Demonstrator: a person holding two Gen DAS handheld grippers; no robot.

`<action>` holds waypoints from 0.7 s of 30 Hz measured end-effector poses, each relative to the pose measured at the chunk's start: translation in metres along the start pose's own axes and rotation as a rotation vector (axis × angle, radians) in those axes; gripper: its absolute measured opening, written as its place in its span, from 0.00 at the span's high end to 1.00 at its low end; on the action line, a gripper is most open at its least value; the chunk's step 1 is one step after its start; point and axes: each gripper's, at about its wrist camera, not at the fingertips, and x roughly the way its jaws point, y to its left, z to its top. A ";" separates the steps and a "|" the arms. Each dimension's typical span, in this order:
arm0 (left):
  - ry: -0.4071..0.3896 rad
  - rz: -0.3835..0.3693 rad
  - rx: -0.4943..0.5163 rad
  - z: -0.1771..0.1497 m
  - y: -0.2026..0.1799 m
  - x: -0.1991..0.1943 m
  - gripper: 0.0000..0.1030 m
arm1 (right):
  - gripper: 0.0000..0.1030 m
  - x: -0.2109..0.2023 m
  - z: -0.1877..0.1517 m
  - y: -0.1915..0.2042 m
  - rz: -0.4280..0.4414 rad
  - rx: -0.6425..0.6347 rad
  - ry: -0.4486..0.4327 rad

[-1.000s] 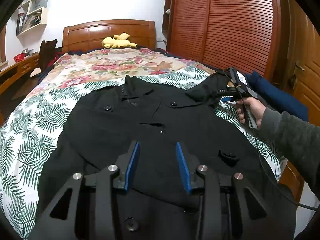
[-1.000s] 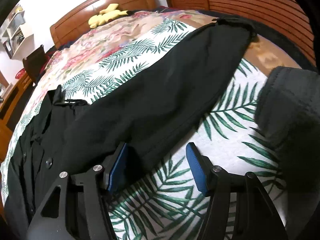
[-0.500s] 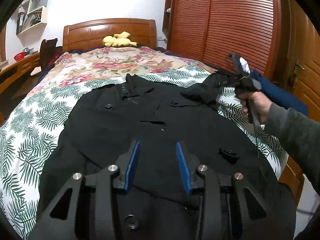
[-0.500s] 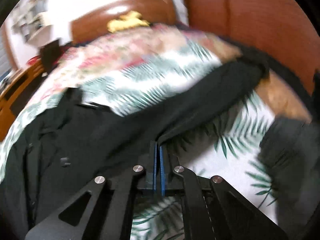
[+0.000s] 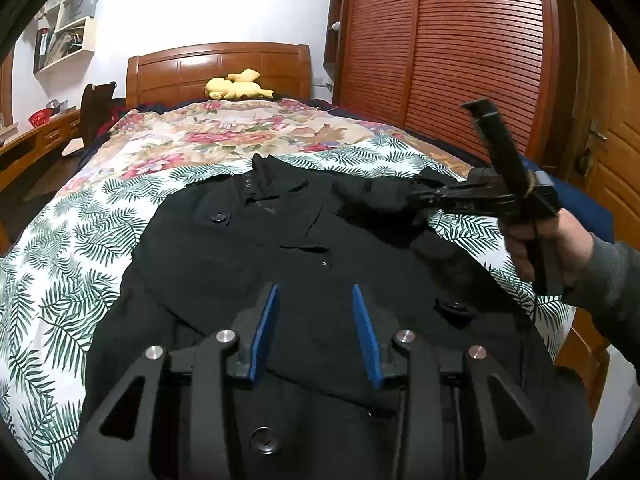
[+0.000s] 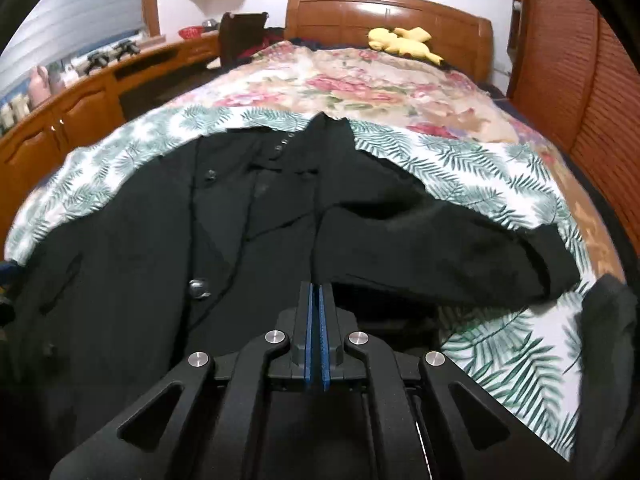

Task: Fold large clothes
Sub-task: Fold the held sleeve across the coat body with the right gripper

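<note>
A large black buttoned coat (image 5: 304,264) lies face up on the bed, collar toward the headboard; it also shows in the right wrist view (image 6: 200,232). My left gripper (image 5: 315,328) is open and empty, hovering above the coat's lower front. My right gripper (image 6: 316,308) is shut on the coat's right sleeve (image 6: 440,248) and holds it lifted over the coat's chest. In the left wrist view the right gripper (image 5: 416,200) shows at the right with the bunched sleeve (image 5: 376,196) hanging from it.
The bed has a leaf-print sheet (image 5: 60,280) and a floral quilt (image 5: 224,136). A yellow plush toy (image 5: 238,86) lies by the wooden headboard (image 5: 216,68). A wooden wardrobe (image 5: 460,48) stands to the right, a desk (image 6: 80,96) to the left. Dark blue fabric (image 5: 580,208) lies at the bed's right edge.
My right gripper closed on the sleeve, then lifted it and carried it leftward over the coat's chest. My left gripper stayed open in place.
</note>
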 end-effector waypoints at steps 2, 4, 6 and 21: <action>-0.004 0.001 -0.001 0.000 0.001 -0.002 0.65 | 0.76 -0.015 0.004 0.000 -0.024 -0.005 -0.043; -0.007 0.001 -0.003 0.000 0.003 -0.005 0.65 | 0.60 -0.024 0.010 -0.005 -0.031 0.013 -0.073; -0.010 0.003 -0.004 0.000 0.004 -0.007 0.65 | 0.49 -0.031 0.015 -0.019 -0.083 0.043 -0.091; -0.014 0.013 -0.009 -0.002 0.007 -0.008 0.65 | 0.45 0.034 -0.009 -0.149 -0.204 0.406 0.062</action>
